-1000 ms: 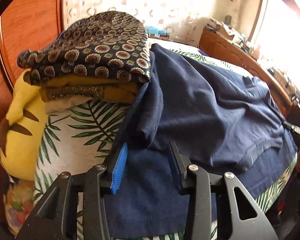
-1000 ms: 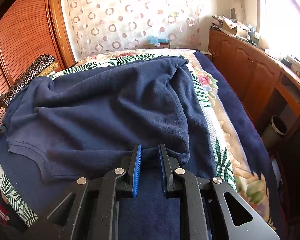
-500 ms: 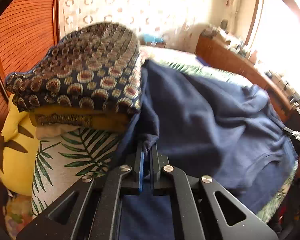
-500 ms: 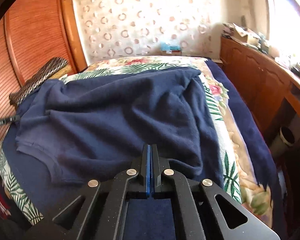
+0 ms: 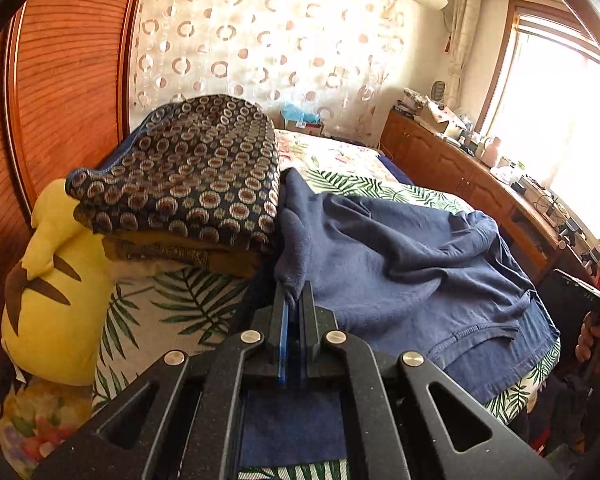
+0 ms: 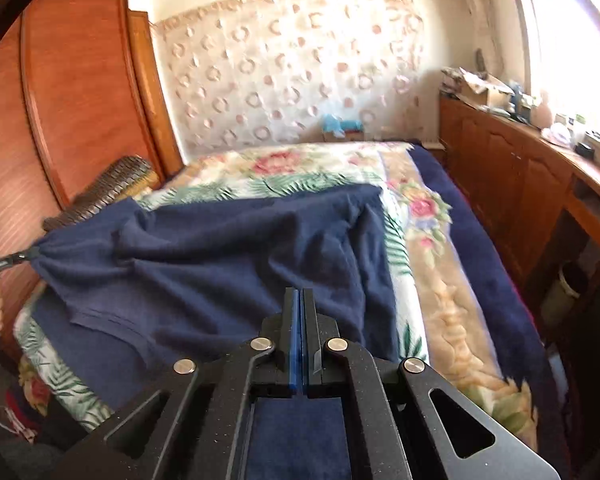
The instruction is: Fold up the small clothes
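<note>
A navy blue garment [image 5: 400,264] lies spread and rumpled across the bed; it also shows in the right wrist view [image 6: 220,264]. My left gripper [image 5: 294,292] is shut on a corner of the garment beside the stack of folded clothes [image 5: 188,184]. My right gripper [image 6: 299,296] is shut on the garment's near edge and lifts it off the bed. In the right wrist view the left gripper [image 6: 26,255] pinches the far left corner, and the cloth is stretched between the two.
The bed has a floral and palm-leaf cover [image 6: 432,288]. A yellow plush pillow [image 5: 56,296] sits at the left by the wooden headboard [image 5: 64,80]. A wooden cabinet [image 6: 516,184] with clutter runs along the right, under a bright window.
Both grippers closed on the navy garment, the left on its corner by the stack and the right on its near edge. Both have since risen, pulling the cloth taut.
</note>
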### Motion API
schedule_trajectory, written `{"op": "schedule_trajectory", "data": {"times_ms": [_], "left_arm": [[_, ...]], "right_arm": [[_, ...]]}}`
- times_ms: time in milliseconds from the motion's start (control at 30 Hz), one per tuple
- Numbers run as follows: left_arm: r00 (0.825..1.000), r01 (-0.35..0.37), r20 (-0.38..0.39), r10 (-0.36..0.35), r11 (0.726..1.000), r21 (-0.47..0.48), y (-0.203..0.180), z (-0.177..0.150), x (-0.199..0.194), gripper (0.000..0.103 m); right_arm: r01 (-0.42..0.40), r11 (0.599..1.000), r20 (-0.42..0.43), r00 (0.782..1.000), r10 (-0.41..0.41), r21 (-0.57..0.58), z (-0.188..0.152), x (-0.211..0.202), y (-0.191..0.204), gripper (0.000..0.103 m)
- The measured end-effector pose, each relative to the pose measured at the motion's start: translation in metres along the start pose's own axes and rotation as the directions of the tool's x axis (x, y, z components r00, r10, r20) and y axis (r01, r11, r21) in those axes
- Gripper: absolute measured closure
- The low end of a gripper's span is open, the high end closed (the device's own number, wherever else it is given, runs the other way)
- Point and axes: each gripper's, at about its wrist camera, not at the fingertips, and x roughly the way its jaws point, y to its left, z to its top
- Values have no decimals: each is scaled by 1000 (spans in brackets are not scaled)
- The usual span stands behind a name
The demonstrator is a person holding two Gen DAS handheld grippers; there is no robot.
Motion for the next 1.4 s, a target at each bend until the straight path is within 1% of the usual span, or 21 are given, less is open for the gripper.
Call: {"op": "schedule_trajectory", "data": {"times_ms": [33, 100, 167, 200, 267, 400, 500, 600, 667, 733, 800, 833, 867, 933, 1000, 1133, 1267, 1333, 1400], "left_arm": [[1000, 2, 1, -2, 1000, 4, -1, -2, -2, 98], [1000, 4, 5, -4, 1000, 13, -5, -9, -8, 98], [1000, -2, 11, 2, 1000, 11, -6, -14, -13, 98], [1000, -3, 9, 3, 1000, 10, -5, -16, -15, 98], [1000, -10, 3, 10, 1000, 8, -4, -19, -15, 98], [1000, -22, -14, 22, 1000, 2, -1, -22, -7, 98], [1000, -20, -20, 20, 1000, -4, -1, -24, -4, 98], [1000, -16, -25, 16, 1000, -2, -3, -26, -3, 98], [1000, -13, -28, 13, 1000, 2, -4, -28, -2, 98], [1000, -11, -29, 11, 1000, 4, -5, -30, -2, 98], [1000, -13, -23, 13, 1000, 9, -6, -32, -3, 98], [1000, -13, -20, 13, 1000, 11, -6, -32, -3, 98], [1000, -12, -12, 12, 1000, 12, -7, -32, -5, 98], [1000, -12, 4, 12, 1000, 6, -7, -31, -8, 98], [1000, -9, 17, 9, 1000, -6, -5, -28, -13, 98], [999, -3, 34, 4, 1000, -14, -2, -22, -22, 98], [999, -14, 40, 15, 1000, -24, 2, -20, -31, 98], [999, -26, 30, 27, 999, -27, 5, -22, -32, 98], [999, -42, 4, 43, 999, -27, 9, -28, -26, 98]], "right_arm": [[10, 1000, -18, 1000, -10, 0, -2, 5, 0, 101], [12, 1000, -54, 998, -12, 0, -5, 14, 2, 89], [45, 999, -86, 995, -45, 4, -10, 24, 2, 60], [44, 999, -100, 994, -42, 18, -13, 28, 0, 56], [17, 997, -131, 991, -7, 75, -17, 36, -5, 54], [4, 994, -156, 988, 13, 110, -17, 45, -3, 54], [31, 991, -161, 987, -9, 133, -15, 51, -4, 53], [40, 980, -155, 988, -10, 192, -13, 54, -8, 52], [75, 978, -154, 987, -45, 196, -10, 58, -6, 52], [125, 982, -156, 982, -102, 141, -10, 64, 4, 52], [192, 979, -149, 972, -180, 69, -12, 68, 15, 77], [199, 979, -144, 971, -191, 46, -13, 68, 18, 94], [180, 983, -143, 975, -172, 44, -13, 69, 18, 98], [152, 987, -138, 980, -144, 51, -14, 67, 17, 99], [136, 989, -110, 986, -129, 60, -12, 58, 15, 100], [102, 993, -33, 994, -101, 52, -2, 22, 13, 100], [72, 997, 15, 997, -73, 40, 2, -17, 10, 100], [48, 997, 8, 999, -48, 52, -3, -28, 4, 100], [42, 998, -27, 999, -41, 41, -15, -24, 1, 100]]}}
